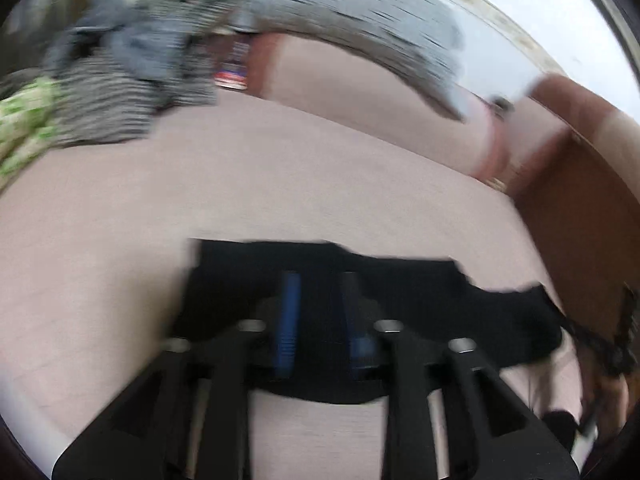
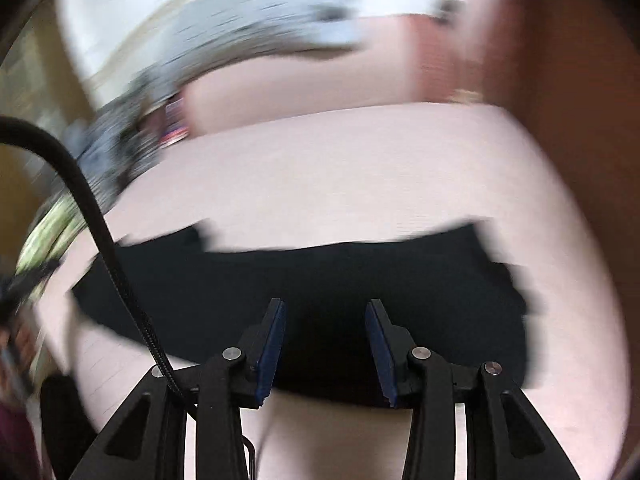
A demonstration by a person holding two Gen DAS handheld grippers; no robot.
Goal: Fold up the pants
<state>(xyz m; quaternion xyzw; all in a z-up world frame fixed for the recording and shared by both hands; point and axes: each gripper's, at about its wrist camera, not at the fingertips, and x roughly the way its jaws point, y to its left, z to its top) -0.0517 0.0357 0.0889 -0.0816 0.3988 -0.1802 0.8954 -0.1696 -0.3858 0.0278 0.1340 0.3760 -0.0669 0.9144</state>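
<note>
The black pants [image 1: 420, 304] lie folded in a compact wide bundle on the pale pink bed surface [image 1: 260, 184]. My left gripper [image 1: 318, 308] hovers over the bundle's near edge with a clear gap between its blue pads; it is open and empty. In the right wrist view the same black pants [image 2: 320, 276] stretch across the frame. My right gripper [image 2: 325, 332] is open over their near edge, with nothing between its blue pads [image 2: 272, 344]. Both views are motion-blurred.
A pile of striped grey and green-patterned clothes [image 1: 120, 80] sits at the far left of the bed. A grey patterned pillow [image 1: 360, 32] and a pink pillow [image 1: 360, 88] lie at the back. A brown wooden bed frame [image 1: 580, 200] borders the right side. A black cable [image 2: 100, 232] crosses the right wrist view.
</note>
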